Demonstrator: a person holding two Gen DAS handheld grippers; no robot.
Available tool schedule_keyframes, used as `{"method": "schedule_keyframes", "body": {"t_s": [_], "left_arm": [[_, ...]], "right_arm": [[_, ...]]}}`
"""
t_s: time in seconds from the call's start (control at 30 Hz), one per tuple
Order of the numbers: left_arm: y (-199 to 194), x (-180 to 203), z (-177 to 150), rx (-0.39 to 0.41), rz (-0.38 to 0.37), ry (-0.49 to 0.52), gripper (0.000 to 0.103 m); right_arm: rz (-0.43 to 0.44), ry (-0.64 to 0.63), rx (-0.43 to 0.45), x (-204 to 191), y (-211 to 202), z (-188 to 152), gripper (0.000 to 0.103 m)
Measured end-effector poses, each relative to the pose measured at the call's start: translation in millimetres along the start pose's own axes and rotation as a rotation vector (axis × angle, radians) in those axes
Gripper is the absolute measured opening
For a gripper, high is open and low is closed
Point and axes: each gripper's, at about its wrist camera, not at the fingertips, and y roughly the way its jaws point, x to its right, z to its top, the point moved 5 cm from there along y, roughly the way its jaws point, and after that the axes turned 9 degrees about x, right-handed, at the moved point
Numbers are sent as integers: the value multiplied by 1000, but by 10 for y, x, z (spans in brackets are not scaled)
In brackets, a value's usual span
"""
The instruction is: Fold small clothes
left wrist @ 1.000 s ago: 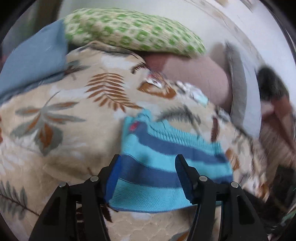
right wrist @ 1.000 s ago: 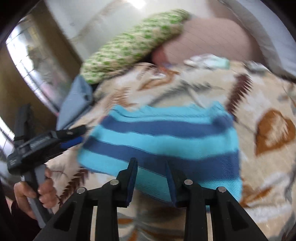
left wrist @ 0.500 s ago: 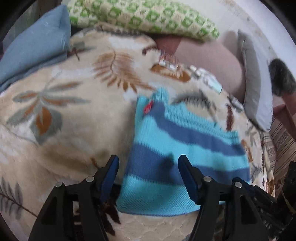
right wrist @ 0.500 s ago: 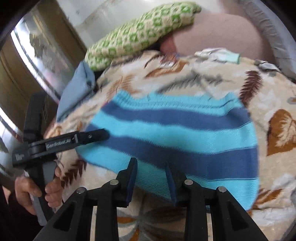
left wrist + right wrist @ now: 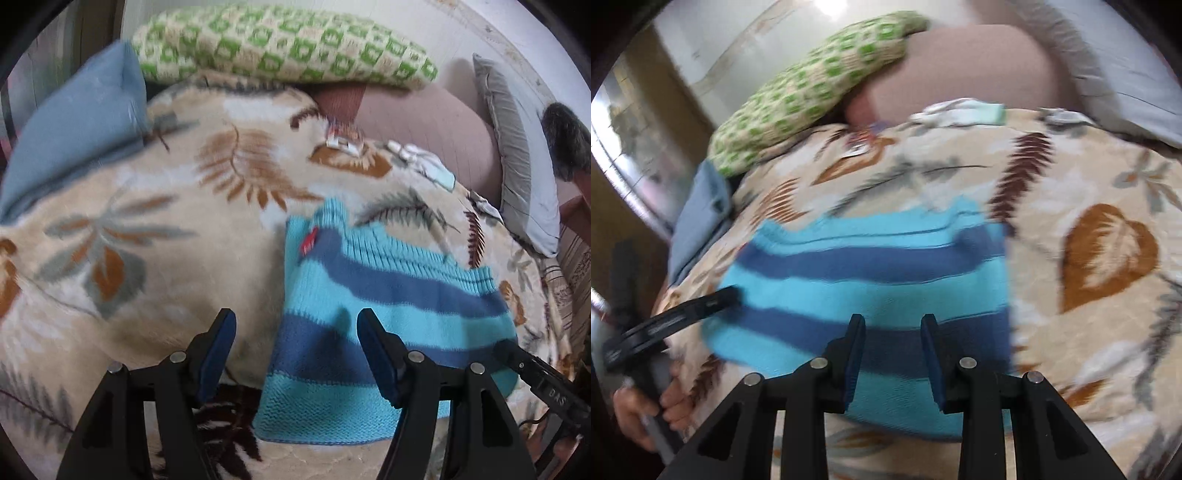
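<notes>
A small knitted sweater with light and dark blue stripes (image 5: 373, 314) lies folded flat on a leaf-patterned blanket (image 5: 147, 221); a red tag (image 5: 308, 242) shows near its collar. My left gripper (image 5: 295, 338) is open and empty over the sweater's left edge. My right gripper (image 5: 892, 338) is open, narrower, and empty above the sweater's (image 5: 871, 284) near edge. The left gripper's finger (image 5: 701, 306) shows at the sweater's left side in the right wrist view, and the right gripper's finger (image 5: 535, 373) shows at its right side in the left wrist view.
A green-checked pillow (image 5: 280, 48), a blue pillow (image 5: 74, 125), a pink bolster (image 5: 424, 125) and a grey pillow (image 5: 524, 166) line the back. Small folded clothes (image 5: 424, 162) lie near the bolster. A mirrored wardrobe door (image 5: 628, 140) stands left.
My left gripper has shifted left off the sweater and stays open. My right gripper has moved slightly and opened a little wider. The sweater lies unmoved.
</notes>
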Motion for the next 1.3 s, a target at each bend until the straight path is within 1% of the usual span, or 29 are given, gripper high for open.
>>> {"method": "schedule_keyframes", "body": {"t_s": [0.07,0.1,0.2,0.27,0.37,0.43,0.47,0.53,0.57,0.6,0.67,0.73,0.8,0.9,1.0,1.07,1.1,1.13,1.17,1.2,1.23,1.3], "left_arm": [[-75,21,40,41,40,34,75],[-111,33,59,61,59,51,75],[-156,55,115,90,112,97,77],[-212,61,147,103,135,113,77],[-303,56,178,134,154,113,81],[-350,63,173,146,162,118,82],[-365,69,170,148,164,125,82],[-375,79,158,142,178,138,82],[-382,82,150,138,185,142,82],[-403,87,157,136,187,144,82],[-467,111,180,148,188,145,82],[-570,128,218,175,201,149,82],[-664,139,236,191,210,148,82],[-826,178,240,209,219,139,82],[-984,240,234,224,229,140,82],[-1124,301,219,234,237,143,82],[-1204,325,199,243,242,145,82],[-1300,345,168,254,249,143,84],[-1397,362,127,265,258,138,87],[-1497,376,81,276,264,133,89],[-1574,386,47,284,263,133,92],[-1784,433,-26,308,254,150,93]], "right_arm": [[4,42,-40,92,77,-43,35],[5,48,-51,111,112,-73,35],[-17,-18,-51,31,133,-47,35],[-7,-27,-36,4,86,-50,35],[-30,-34,16,-9,1,-32,35],[-56,-28,41,16,-48,-17,35],[-64,-20,39,34,-39,-20,35],[-95,-26,-13,83,73,-81,35],[-104,-32,-15,97,96,-102,35],[-106,-42,2,86,88,-102,35],[-103,-49,0,52,62,-79,35],[-66,-32,22,23,-15,-51,35],[-56,-22,48,-4,-126,-43,35],[-51,-47,109,-94,-383,-22,35],[-28,-53,184,-211,-715,25,35],[-32,-62,236,-268,-936,21,36],[-33,-65,262,-303,-1071,-16,40],[-33,-64,279,-318,-1160,-44,52],[-36,-60,306,-340,-1277,-95,58],[-38,-59,329,-367,-1378,-138,61],[-38,-64,340,-393,-1448,-173,61],[-51,-92,350,-467,-1589,-260,61]]}}
